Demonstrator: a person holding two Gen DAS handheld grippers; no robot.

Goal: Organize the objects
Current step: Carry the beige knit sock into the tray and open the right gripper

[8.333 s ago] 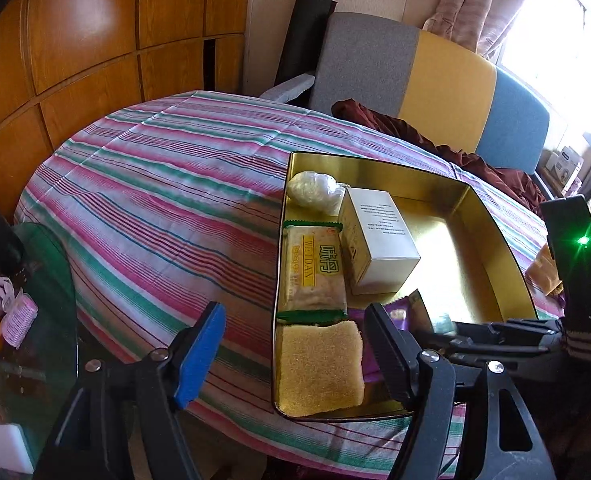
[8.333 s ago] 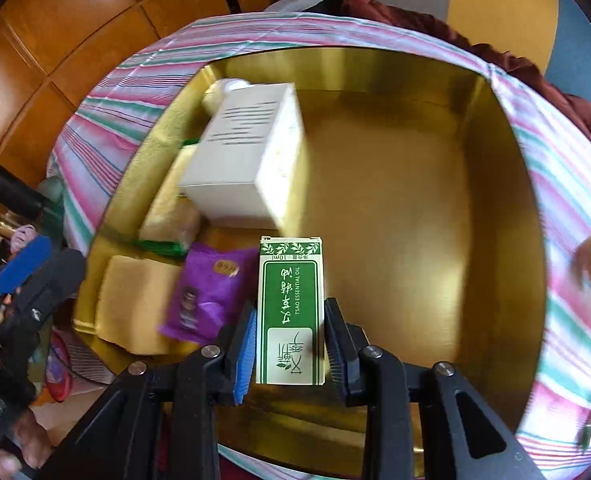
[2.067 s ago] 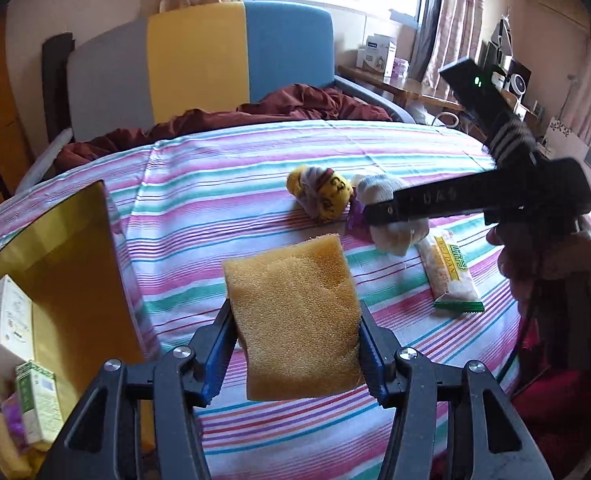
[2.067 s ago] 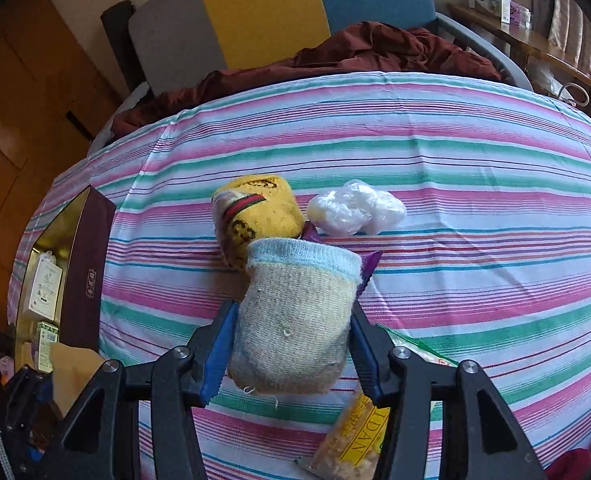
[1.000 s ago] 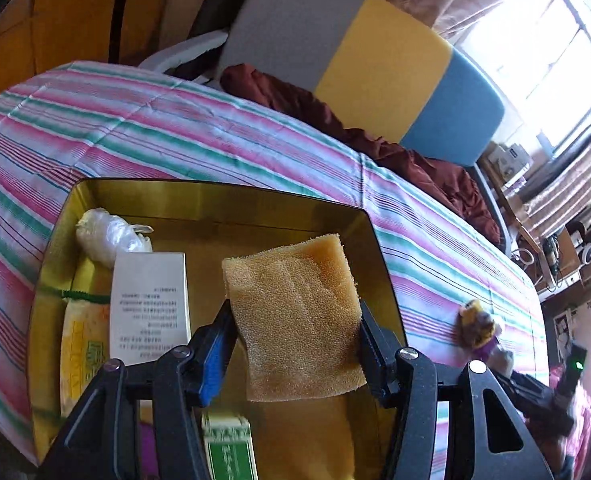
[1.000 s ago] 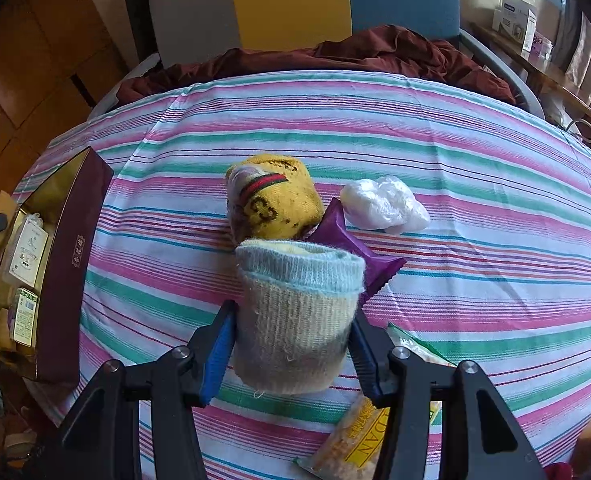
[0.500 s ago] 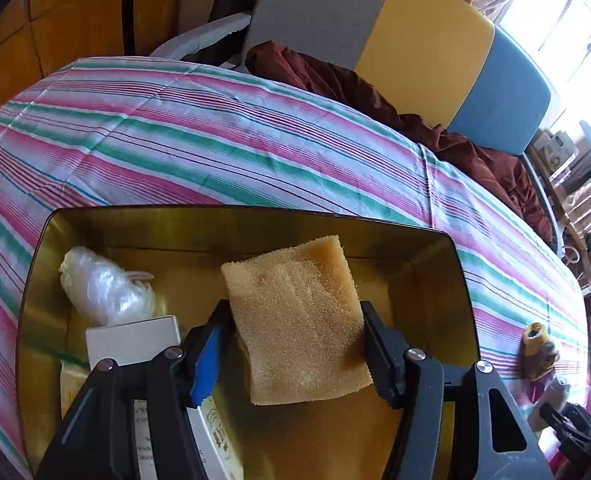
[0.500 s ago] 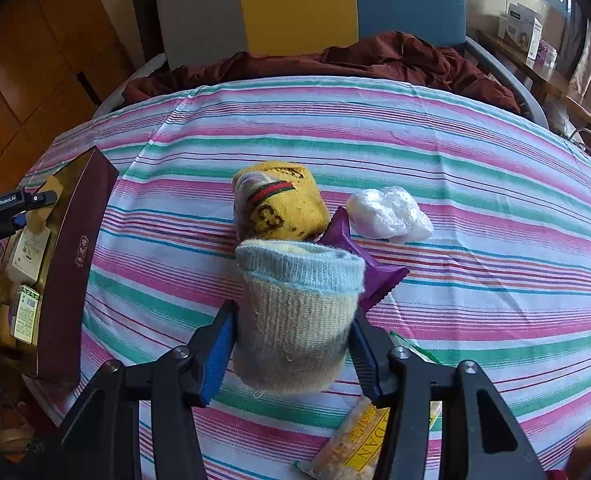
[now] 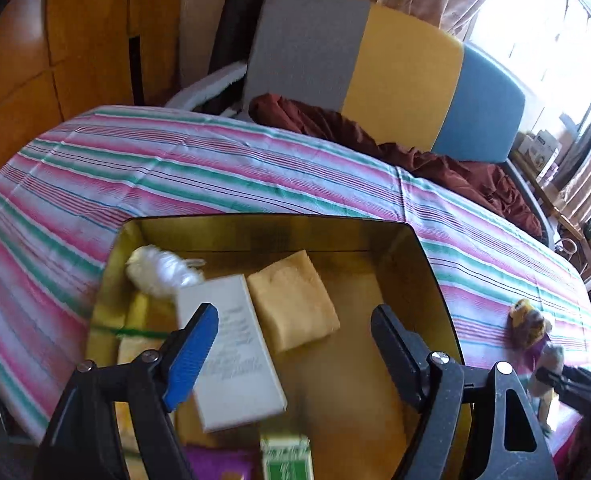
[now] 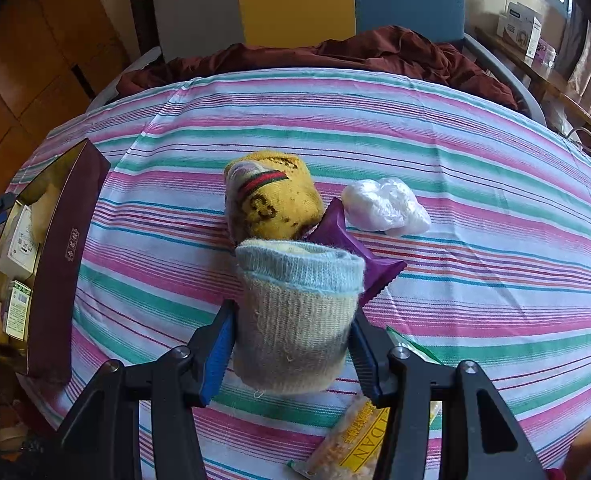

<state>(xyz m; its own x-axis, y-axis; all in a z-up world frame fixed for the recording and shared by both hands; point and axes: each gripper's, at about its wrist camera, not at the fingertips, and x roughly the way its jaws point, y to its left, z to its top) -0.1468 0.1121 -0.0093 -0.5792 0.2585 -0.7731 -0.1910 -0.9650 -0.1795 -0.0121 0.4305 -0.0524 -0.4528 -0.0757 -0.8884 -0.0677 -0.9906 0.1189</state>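
The left tool [image 9: 295,332], whose jaws have just been opening, hangs empty over the sponge [image 9: 293,306] lying mid-frame in the gold tin [image 9: 435,280], while the right tool [image 10: 291,344], clamped on the rolled sock [image 10: 295,316], has that tin at the frame's left edge

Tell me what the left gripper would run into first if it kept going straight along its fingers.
Most likely the bare gold floor of the tin. The left gripper is open and empty, with the sponge lying just left of its centre line, so depth leaves some doubt.
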